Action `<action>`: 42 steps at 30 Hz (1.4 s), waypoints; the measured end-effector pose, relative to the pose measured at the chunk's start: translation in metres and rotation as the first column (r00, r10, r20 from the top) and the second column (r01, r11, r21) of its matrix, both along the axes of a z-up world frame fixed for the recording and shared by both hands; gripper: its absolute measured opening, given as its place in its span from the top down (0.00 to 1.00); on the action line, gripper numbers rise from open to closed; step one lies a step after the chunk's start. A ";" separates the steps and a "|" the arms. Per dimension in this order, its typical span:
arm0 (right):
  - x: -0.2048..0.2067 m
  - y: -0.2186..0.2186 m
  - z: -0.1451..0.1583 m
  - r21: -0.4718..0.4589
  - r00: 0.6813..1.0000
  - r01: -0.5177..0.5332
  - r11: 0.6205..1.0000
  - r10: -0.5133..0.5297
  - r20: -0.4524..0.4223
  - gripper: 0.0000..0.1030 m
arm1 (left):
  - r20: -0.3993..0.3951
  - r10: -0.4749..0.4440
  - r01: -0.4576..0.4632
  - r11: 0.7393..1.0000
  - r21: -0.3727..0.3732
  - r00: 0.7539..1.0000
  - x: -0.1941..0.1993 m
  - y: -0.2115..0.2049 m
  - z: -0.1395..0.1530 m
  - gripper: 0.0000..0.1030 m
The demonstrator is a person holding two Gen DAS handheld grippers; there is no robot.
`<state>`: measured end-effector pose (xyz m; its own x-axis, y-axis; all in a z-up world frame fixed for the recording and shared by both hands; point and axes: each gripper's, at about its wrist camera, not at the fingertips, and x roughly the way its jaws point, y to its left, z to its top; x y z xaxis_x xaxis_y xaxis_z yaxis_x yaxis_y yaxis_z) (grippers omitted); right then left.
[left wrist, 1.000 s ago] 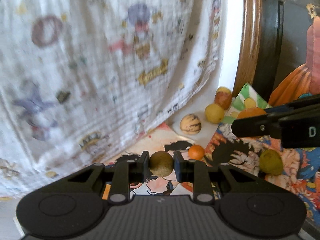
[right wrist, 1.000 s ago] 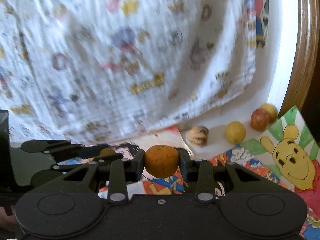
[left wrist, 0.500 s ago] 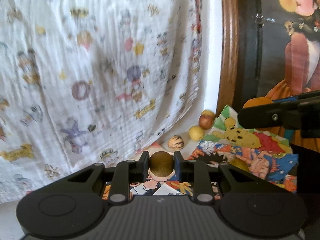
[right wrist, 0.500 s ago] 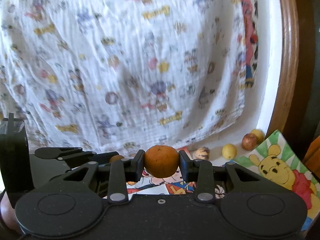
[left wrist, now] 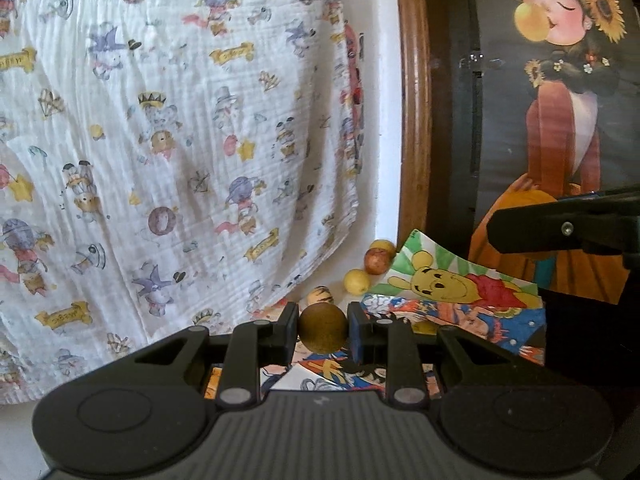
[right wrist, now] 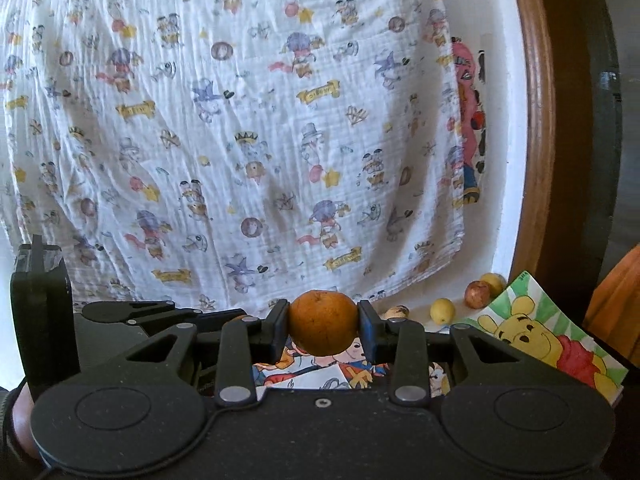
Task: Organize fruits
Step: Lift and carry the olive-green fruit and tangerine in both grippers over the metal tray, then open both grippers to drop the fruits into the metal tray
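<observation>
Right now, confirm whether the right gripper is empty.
No, the right gripper is shut on an orange fruit pinched between its two fingers.

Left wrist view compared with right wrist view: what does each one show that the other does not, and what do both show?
Only the left wrist view shows the left claw shut on a brown fruit, and the picture of a girl blowing a bubble.

Only the right wrist view shows the right claw shut on an orange, with a hand at the lower left edge.

Both show the printed cloth, the four small fruits by the wall and the bear picture.
</observation>
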<state>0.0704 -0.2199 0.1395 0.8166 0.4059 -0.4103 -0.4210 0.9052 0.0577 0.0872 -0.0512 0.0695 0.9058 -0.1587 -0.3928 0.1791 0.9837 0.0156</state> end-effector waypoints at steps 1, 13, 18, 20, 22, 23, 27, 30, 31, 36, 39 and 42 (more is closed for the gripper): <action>-0.005 -0.002 0.000 0.002 1.000 0.003 1.000 -0.003 0.002 0.63 | 0.001 -0.002 0.002 1.000 0.000 1.000 -0.005 -0.001 0.000 0.73; -0.061 -0.039 -0.023 0.039 0.996 0.078 0.996 -0.076 -0.041 0.63 | -0.061 -0.037 0.037 0.999 -0.001 0.997 -0.046 -0.009 -0.021 0.73; -0.072 -0.050 -0.046 0.048 0.990 0.107 0.993 -0.102 -0.094 0.63 | -0.118 -0.064 0.065 0.998 0.004 0.991 -0.055 -0.014 -0.044 0.73; -0.074 -0.052 -0.058 0.040 0.987 0.121 0.992 -0.116 -0.114 0.63 | -0.149 -0.068 0.069 0.998 -0.003 0.986 -0.054 -0.014 -0.054 0.73; -0.074 -0.054 -0.071 0.039 0.982 0.134 0.990 -0.128 -0.141 0.63 | -0.183 -0.073 0.072 0.997 -0.012 0.980 -0.053 -0.014 -0.067 0.73; -0.074 -0.055 -0.078 0.038 0.979 0.141 0.989 -0.133 -0.154 0.63 | -0.199 -0.074 0.073 0.997 -0.013 0.977 -0.052 -0.014 -0.074 0.73; -0.072 -0.056 -0.109 0.035 0.964 0.162 0.986 -0.151 -0.217 0.63 | -0.276 -0.078 0.070 0.997 -0.041 0.958 -0.045 -0.012 -0.100 0.73; -0.068 -0.058 -0.132 0.031 0.950 0.178 0.984 -0.163 -0.265 0.63 | -0.315 -0.086 0.076 0.996 -0.045 0.945 -0.038 -0.014 -0.114 0.73; -0.066 -0.059 -0.139 0.036 0.945 0.184 0.982 -0.166 -0.281 0.63 | -0.324 -0.087 0.077 0.996 -0.045 0.942 -0.035 -0.015 -0.118 0.73; -0.050 -0.067 -0.166 0.034 0.923 0.216 0.976 -0.193 -0.334 0.63 | -0.366 -0.098 0.090 0.995 -0.040 0.925 -0.022 -0.024 -0.135 0.73; -0.042 -0.068 -0.181 -0.011 0.917 0.221 0.975 -0.211 -0.339 0.63 | -0.387 -0.107 0.101 0.994 -0.037 0.916 -0.019 -0.030 -0.144 0.73; -0.035 -0.070 -0.196 -0.037 0.907 0.223 0.974 -0.222 -0.358 0.63 | -0.401 -0.106 0.100 0.994 -0.036 0.910 -0.015 -0.034 -0.151 0.73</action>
<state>0.0358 -0.2899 -0.0563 0.6849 0.2337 -0.6901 -0.1589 0.9723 0.1715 0.0720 -0.0850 -0.0811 0.6505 -0.2509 -0.7169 0.2674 0.9591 -0.0930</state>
